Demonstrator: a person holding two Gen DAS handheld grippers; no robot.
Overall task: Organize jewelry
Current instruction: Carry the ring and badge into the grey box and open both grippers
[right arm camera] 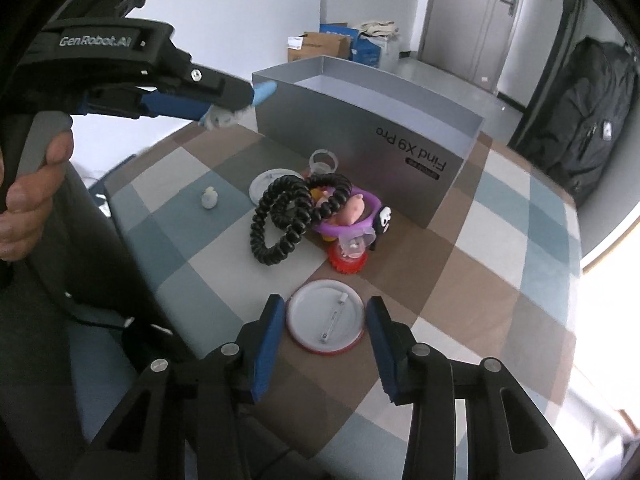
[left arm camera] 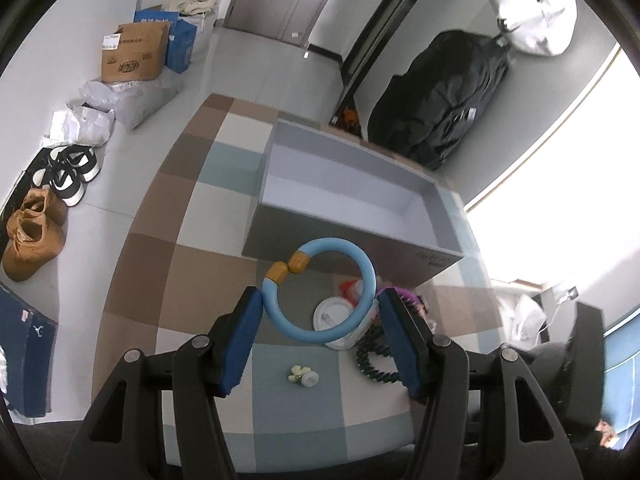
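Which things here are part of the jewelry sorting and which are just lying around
Job: blue bangle in left gripper, grey box, black coil band, purple bracelet, pin badge between right gripper fingers.
Lying about: shoes, cardboard box, black bag.

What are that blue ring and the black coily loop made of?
The blue bangle, gripped in the left gripper, looks like smooth glossy plastic or resin with matte gold caps; it keeps its round shape. The black spiral hair tie looks like shiny stretchy plastic, judging by its phone-cord coils.
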